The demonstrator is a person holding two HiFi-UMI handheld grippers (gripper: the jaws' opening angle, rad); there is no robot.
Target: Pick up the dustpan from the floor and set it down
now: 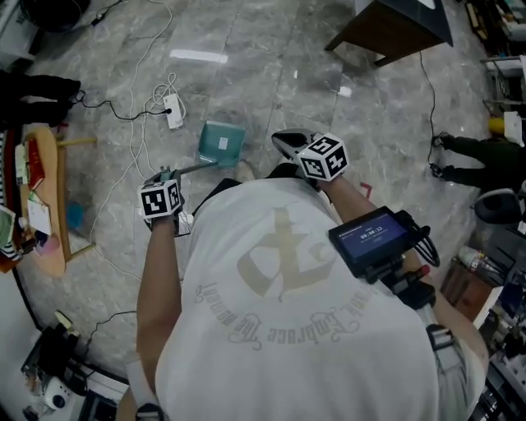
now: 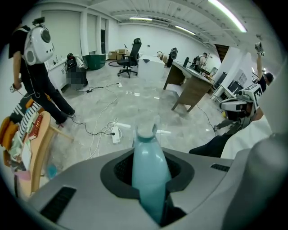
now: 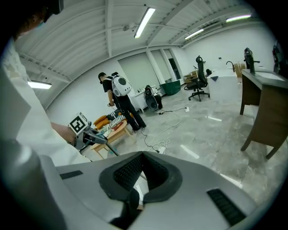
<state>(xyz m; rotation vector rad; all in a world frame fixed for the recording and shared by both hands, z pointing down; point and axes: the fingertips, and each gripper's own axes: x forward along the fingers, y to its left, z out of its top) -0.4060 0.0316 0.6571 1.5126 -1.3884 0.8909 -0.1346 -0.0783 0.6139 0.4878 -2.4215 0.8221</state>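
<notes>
grey marble floor with a white power strip and dark desk

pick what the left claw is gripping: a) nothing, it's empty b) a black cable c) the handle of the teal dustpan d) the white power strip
c: in the left gripper view the left claw is shut round the handle of the teal dustpan, which runs up between its jaws.
</notes>
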